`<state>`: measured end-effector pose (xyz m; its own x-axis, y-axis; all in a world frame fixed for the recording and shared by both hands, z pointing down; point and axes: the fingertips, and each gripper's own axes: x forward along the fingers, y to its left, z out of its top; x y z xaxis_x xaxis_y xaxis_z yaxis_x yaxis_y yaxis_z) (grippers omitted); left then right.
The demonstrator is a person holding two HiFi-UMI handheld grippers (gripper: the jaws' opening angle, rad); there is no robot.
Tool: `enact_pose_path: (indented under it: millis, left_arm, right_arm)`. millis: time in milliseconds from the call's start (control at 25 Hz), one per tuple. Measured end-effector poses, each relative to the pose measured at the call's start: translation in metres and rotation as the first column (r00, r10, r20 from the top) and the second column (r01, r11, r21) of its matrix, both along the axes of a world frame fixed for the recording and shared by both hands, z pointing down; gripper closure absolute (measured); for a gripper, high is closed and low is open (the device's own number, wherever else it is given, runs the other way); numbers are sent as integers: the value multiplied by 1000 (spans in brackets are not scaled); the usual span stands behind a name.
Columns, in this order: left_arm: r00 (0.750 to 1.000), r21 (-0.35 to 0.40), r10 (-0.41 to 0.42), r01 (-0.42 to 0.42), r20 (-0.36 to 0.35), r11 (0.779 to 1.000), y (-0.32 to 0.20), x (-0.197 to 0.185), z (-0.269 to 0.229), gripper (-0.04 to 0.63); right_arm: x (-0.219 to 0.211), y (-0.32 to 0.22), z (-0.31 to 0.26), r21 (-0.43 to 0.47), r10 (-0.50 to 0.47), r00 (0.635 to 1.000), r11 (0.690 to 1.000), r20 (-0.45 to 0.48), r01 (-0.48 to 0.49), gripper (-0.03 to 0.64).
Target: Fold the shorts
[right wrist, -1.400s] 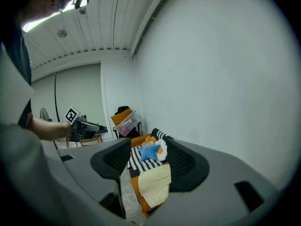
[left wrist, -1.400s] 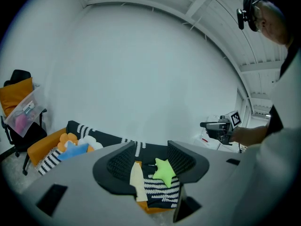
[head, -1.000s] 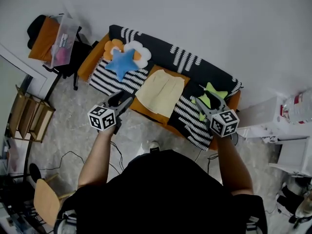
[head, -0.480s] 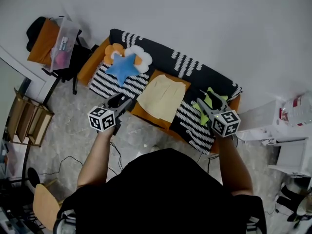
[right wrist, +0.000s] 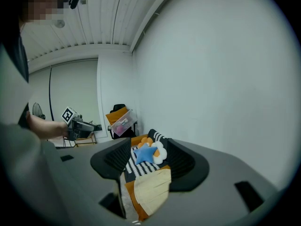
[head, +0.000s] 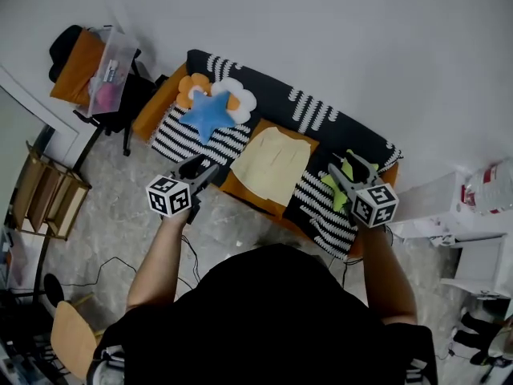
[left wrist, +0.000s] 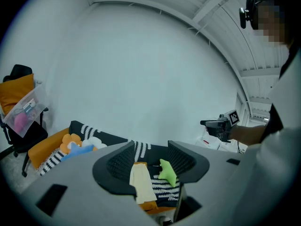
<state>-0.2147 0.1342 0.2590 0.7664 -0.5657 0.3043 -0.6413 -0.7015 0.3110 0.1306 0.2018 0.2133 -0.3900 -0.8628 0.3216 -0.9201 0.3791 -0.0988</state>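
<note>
Pale yellow shorts [head: 272,160] lie flat on the orange seat of a sofa [head: 172,83], between parts of a black-and-white striped blanket [head: 192,139]. My left gripper [head: 202,169] hangs open in the air, short of the sofa's front edge and left of the shorts. On the other side my right gripper [head: 343,168] is also open, over a green star cushion [head: 346,176]. In the left gripper view the shorts [left wrist: 141,185] show far off between the empty jaws of the left gripper [left wrist: 150,161]. From the right gripper [right wrist: 146,163], the shorts [right wrist: 151,189] likewise lie at a distance.
A blue star cushion [head: 210,112] and a flower cushion [head: 234,92] sit at the sofa's left end. A chair with orange cloth and a clear box [head: 104,69] stands far left, a wooden rack [head: 48,199] below it. White shelves [head: 461,219] stand at right. Cables [head: 120,257] cross the floor.
Both grippers have drifted a little toward the sofa along with the person. A shoe seen below the sofa's edge earlier is now hidden. The jaws stand as before.
</note>
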Motion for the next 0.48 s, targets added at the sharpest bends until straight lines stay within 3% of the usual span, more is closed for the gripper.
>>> enact_pose_path:
  millis: [480]
  left_arm:
    - [997, 10, -70, 70, 11, 997, -8, -30, -5, 353]
  right_arm:
    - [-24, -36, 4, 1, -78, 997, 997, -4, 78, 368]
